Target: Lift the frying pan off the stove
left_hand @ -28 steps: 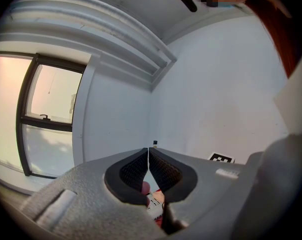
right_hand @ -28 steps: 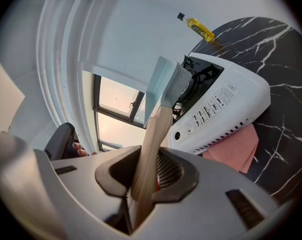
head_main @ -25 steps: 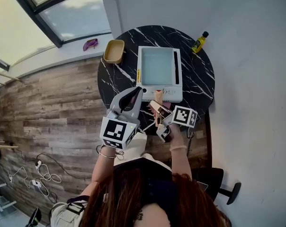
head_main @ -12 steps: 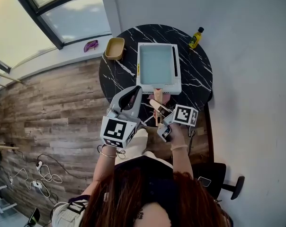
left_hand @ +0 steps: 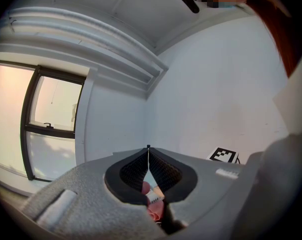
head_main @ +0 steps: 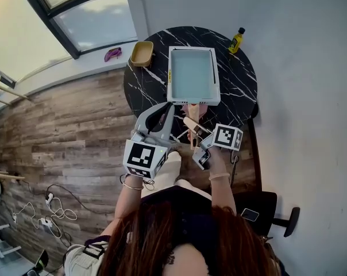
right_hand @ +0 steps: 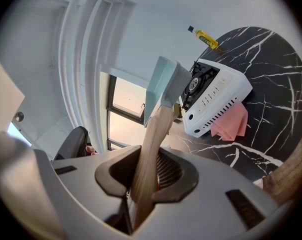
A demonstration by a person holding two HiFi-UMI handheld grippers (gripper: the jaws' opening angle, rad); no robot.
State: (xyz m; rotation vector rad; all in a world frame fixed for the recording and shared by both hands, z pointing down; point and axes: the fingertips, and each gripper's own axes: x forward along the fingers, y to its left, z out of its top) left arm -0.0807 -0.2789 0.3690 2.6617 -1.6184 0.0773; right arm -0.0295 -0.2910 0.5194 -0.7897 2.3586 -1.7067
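A square pale-blue frying pan (head_main: 192, 75) with a wooden handle (head_main: 192, 117) hangs above the white stove and hides most of it in the head view. My right gripper (head_main: 193, 129) is shut on that handle. In the right gripper view the handle (right_hand: 150, 149) runs up between the jaws to the pan (right_hand: 164, 85), seen edge-on and apart from the stove (right_hand: 217, 102) on the table. My left gripper (head_main: 161, 118) hovers left of the handle, jaws shut on nothing, pads (left_hand: 141, 170) meeting at the tip.
The round black marble table (head_main: 145, 88) also carries a yellow dish (head_main: 142, 53), a yellow oil bottle (head_main: 236, 40) and a pink cloth (right_hand: 232, 124) under the stove's front. A black chair (head_main: 268, 211) stands at my right; cables (head_main: 53, 209) lie on the wooden floor.
The pan has come up off the stove toward me; the stove's control panel, visible before, is now covered by it. Both grippers kept their grip states.
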